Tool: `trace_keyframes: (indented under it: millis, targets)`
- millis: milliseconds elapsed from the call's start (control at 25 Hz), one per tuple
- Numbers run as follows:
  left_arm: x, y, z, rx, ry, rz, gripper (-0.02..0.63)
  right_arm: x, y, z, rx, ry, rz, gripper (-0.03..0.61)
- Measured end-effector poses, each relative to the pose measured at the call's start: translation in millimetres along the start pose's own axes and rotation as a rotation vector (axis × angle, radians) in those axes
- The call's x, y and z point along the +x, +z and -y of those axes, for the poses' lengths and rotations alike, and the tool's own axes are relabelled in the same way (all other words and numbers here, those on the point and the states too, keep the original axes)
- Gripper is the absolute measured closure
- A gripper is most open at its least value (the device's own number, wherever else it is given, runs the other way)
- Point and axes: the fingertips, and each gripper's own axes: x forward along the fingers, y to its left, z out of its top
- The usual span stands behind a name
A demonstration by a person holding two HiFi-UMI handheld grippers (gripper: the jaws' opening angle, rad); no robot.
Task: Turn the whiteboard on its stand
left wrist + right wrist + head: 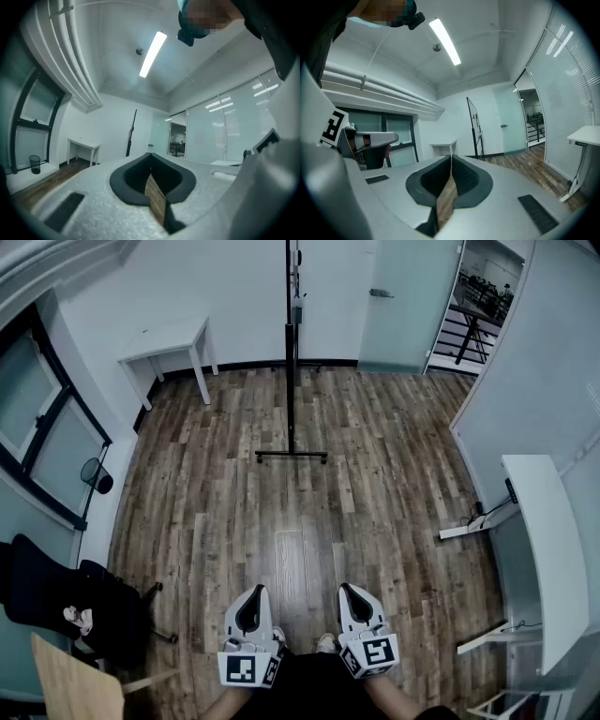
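The whiteboard (292, 296) stands edge-on at the far middle of the room, on a black stand whose foot bar (292, 457) rests on the wood floor. It shows as a thin dark upright in the left gripper view (131, 133) and in the right gripper view (474, 125). Both grippers are held low and close to the person, far short of the stand. My left gripper (253, 590) is shut, its tips meeting with nothing between them (150, 157). My right gripper (348, 587) is likewise shut and empty (451, 157).
A white table (169, 340) stands by the back wall at left. A frosted glass door (409, 298) is at the back right. A white desk (546, 549) runs along the glass partition on the right. A black chair (56, 601) and a bin (97, 475) are at left.
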Motion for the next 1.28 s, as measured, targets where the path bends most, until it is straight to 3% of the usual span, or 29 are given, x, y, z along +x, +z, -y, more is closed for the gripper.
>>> trace_keyframes:
  millis: [640,1280]
  targets:
    - [-14.4,-3.6,-25.7,-0.026,-0.021,-0.021,0.597,5.2,-2.8,-27.4,0.016,-0.022,0.009,0.561]
    - [-29.8,-5.7,-105.4,-0.031,-0.037,-0.038,0.598,45.1,-12.0,-92.5,0.000,-0.053,0.018,0.561]
